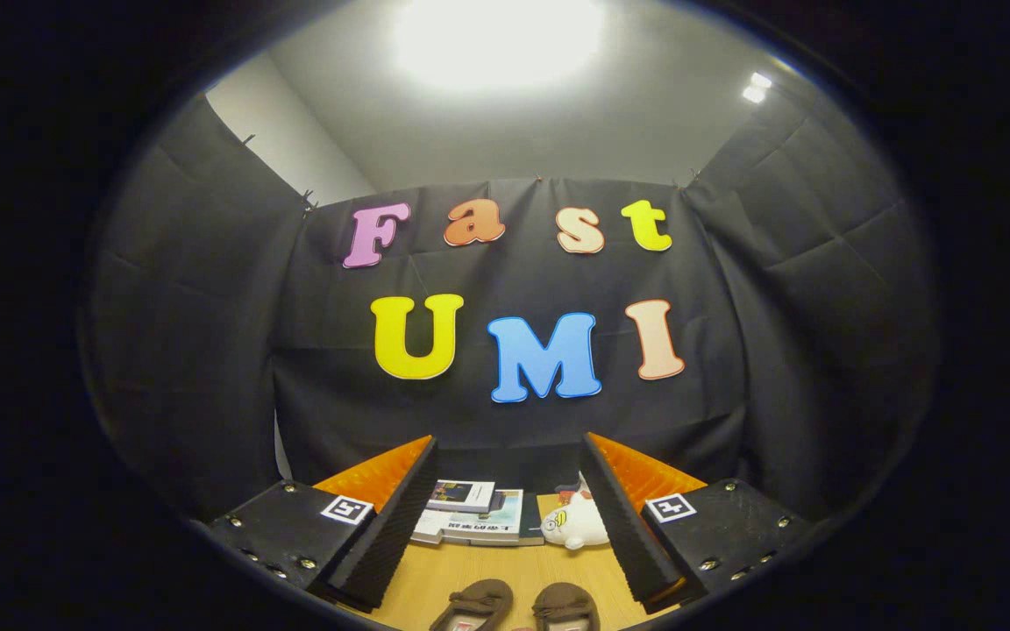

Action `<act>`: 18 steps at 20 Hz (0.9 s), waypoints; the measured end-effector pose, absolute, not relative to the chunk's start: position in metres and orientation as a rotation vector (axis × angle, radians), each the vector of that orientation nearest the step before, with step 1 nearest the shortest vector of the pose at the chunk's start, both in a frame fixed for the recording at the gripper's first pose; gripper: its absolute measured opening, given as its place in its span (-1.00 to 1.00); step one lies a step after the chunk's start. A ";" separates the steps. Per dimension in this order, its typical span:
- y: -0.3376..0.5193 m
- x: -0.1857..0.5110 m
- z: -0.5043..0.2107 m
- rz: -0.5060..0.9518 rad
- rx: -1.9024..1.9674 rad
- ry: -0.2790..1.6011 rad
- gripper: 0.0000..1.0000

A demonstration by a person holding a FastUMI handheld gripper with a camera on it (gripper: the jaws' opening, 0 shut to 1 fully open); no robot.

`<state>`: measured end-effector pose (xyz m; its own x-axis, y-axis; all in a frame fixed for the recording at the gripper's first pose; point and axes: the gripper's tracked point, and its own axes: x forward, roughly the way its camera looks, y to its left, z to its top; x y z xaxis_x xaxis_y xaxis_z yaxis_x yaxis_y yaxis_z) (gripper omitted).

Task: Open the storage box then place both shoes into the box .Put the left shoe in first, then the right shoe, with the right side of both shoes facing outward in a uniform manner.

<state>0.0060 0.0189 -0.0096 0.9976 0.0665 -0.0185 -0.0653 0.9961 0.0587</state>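
Shoes first: a pair of brown soft slip-on shoes with little bows (514, 606) sits side by side on the pale wooden table (435, 578), right down between the fingers of the hand-held gripper (509, 526), close in to the camera with the toes pointing away from it. Which is left and which is right I honestly can't call from here, only the toe halves show.

The hand-held gripper has its fingers spread wide with nothing between them, tilted up so it looks mostly at the booth wall and ceiling light rather than down at the table. My guess is it's just held at a ready height before going for anything, since neither finger touches a shoe or anything else.

Further out, just beyond the fingers, there's a low stack of flat books (470, 515) and right beside it a small white plush toy with a yellow face patch (573, 522), both near the back of the table against the black cloth. Those look like clutter, not part of the job.

The storage box isn't something I can pick out from this angle, so opening it looks like the step not yet done, and the shoes are waiting where they're easy to reach afterwards.
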 end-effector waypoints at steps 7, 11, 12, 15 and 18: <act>0.049 0.007 -0.043 0.132 0.134 0.106 0.95; 0.074 0.004 -0.073 0.193 0.243 0.202 0.95; 0.078 0.004 -0.080 0.202 0.265 0.228 0.95; 0.092 0.002 -0.098 0.221 0.321 0.285 0.96; 0.110 -0.003 -0.118 0.254 0.394 0.348 0.96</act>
<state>-0.0035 0.1099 -0.1176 0.9099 0.3060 -0.2802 -0.1727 0.8933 0.4149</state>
